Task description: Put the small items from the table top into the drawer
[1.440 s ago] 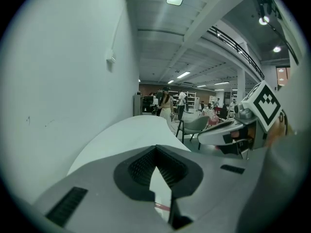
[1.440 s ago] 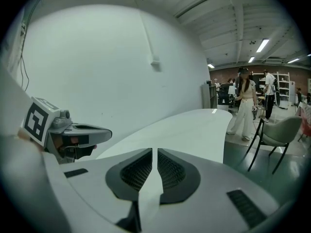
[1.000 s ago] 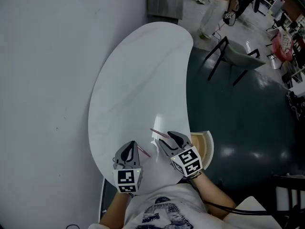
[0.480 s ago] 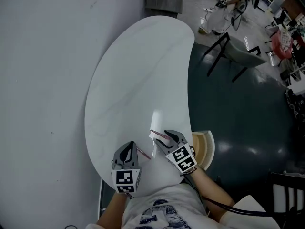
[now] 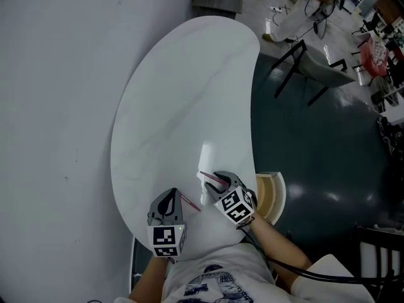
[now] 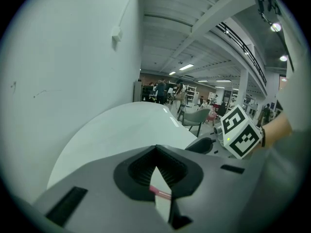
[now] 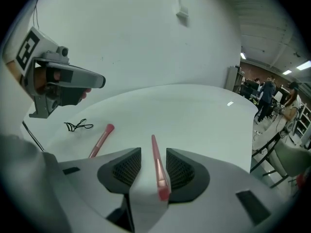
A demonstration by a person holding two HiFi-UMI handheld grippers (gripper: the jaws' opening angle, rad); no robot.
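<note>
**While Spread Wide Over a Pink Stick, Not Yet Gripping**

At far left, over the pale bench (image 5: 183, 106): left claw (image 5: 172, 193), jaws pressed together, nothing seen pinched between the pads. Through the slit between them, only bench top and a pink band crossing it. Just off those tips, flat on the bench: round-tipped pink stick (image 5: 190, 202), running away to the right. Left of it in the right gripper view, a small black wire tool (image 7: 77, 125), perhaps an eyelash curler, also lying loose.

Next rightward: right claw (image 7: 153, 159), jaws just opened further and now standing wide, tilted down at the bench. Between them, lengthwise, a slim pink stick (image 7: 159, 176), close to the right-hand jaw and clear of the other, so not held. Seems to lie on the bench near its edge, close to the person.

At far right, jutting from under the bench edge: a tan curved tray (image 5: 273, 196), probably the drawer, open.

Likely handling of both sticks: light, stiff, smooth and round, so apt to roll or swivel. Best taken across the shaft near the middle, pads squarely on both sides; gentle closing enough. Taken near one end, likely to droop or pivot. Wire tool probably springy and awkward; better pinched at its handles.
</note>
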